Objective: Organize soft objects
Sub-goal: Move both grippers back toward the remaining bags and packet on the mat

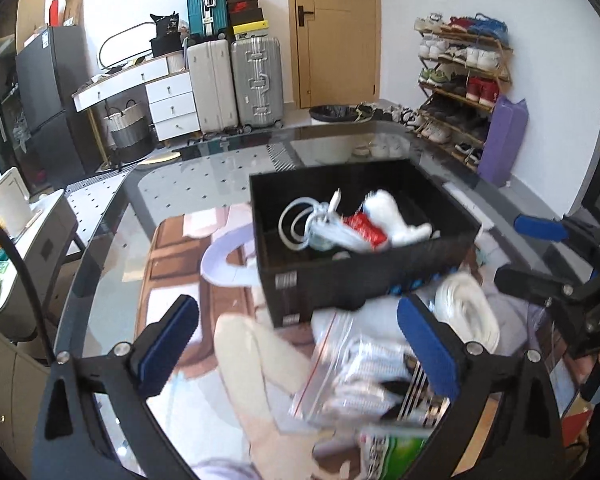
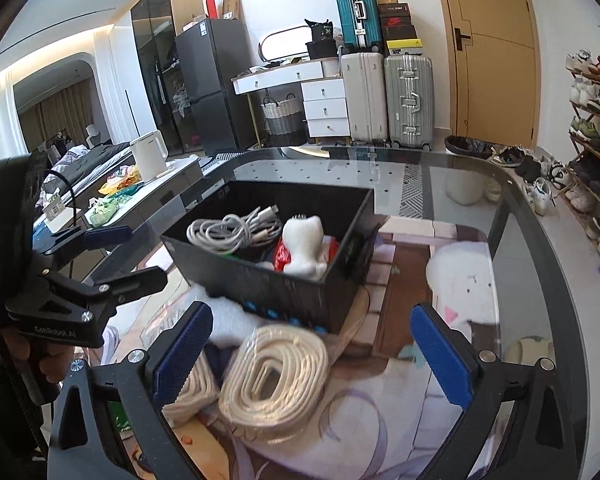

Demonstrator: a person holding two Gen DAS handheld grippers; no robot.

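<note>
A black box [image 1: 380, 280] [image 2: 260, 276] stands on a printed mat on the glass table. It holds white cables [image 2: 236, 232], a red packet [image 1: 364, 228] and a white plush toy [image 2: 304, 244] [image 1: 396, 216]. My left gripper [image 1: 300, 344] is open and empty, just above a clear zip bag [image 1: 360, 368] of white items in front of the box. My right gripper [image 2: 312, 348] is open and empty over a coil of white rope [image 2: 276, 380] [image 1: 468, 312]. Each gripper shows at the edge of the other's view, the right [image 1: 516, 248] and the left [image 2: 140, 256].
A green packet [image 1: 396, 444] lies near the left gripper. A second white coil [image 2: 192, 396] lies beside the rope. A side counter [image 2: 140, 196] with a white kettle [image 2: 150, 156] stands left of the table. Suitcases [image 2: 384, 92], drawers and a shoe rack [image 1: 460, 80] line the walls.
</note>
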